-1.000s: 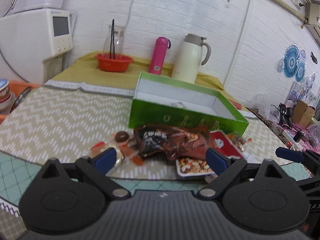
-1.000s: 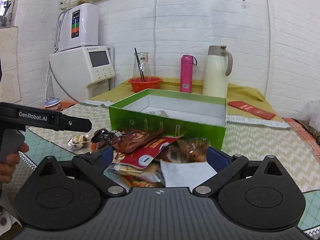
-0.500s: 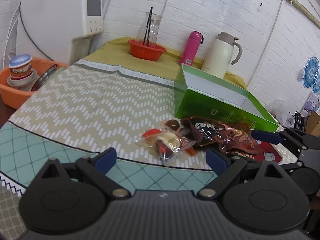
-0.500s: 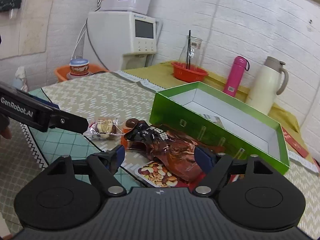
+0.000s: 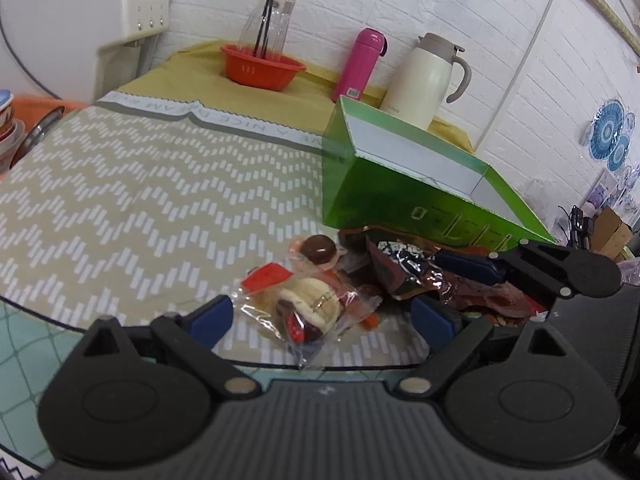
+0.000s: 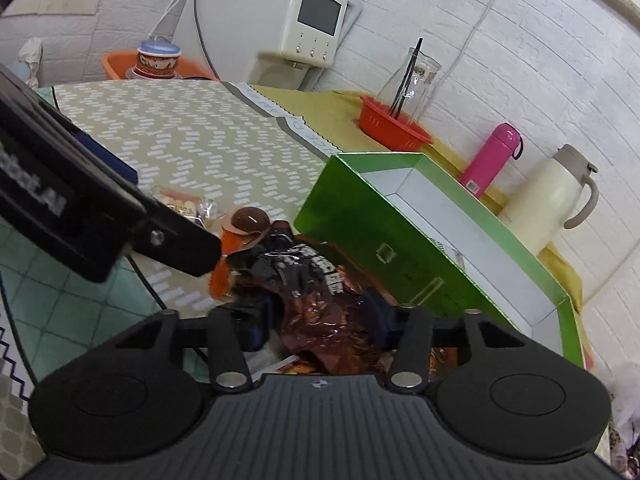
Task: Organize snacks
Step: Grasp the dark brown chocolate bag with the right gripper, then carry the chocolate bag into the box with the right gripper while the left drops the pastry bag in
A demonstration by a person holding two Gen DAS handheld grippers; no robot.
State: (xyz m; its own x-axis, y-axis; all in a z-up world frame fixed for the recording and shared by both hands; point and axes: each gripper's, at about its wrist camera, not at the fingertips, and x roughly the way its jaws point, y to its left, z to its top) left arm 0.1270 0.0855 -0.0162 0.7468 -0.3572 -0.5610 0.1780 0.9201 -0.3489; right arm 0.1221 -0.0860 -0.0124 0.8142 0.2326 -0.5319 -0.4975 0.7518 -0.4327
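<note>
Closing in on the brown foil packet [image 6: 320, 312] lying against the green box [image 6: 440, 240] bound for it, the right gripper [image 6: 316, 316] brackets it, while the left gripper [image 5: 320, 316] hangs apart over the clear-wrapped pastry [image 5: 308, 308].

snack packets [image 5: 312, 304] before box [image 5: 384, 196] | flask [image 5: 358, 65], jug [image 5: 426, 80] behind box

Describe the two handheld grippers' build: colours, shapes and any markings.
Both are matte black plastic. The left gripper has two round discs, angled link arms with silver pins, and blue finger pads. The right gripper looks identical. White lettering marks the left one's side.
</note>
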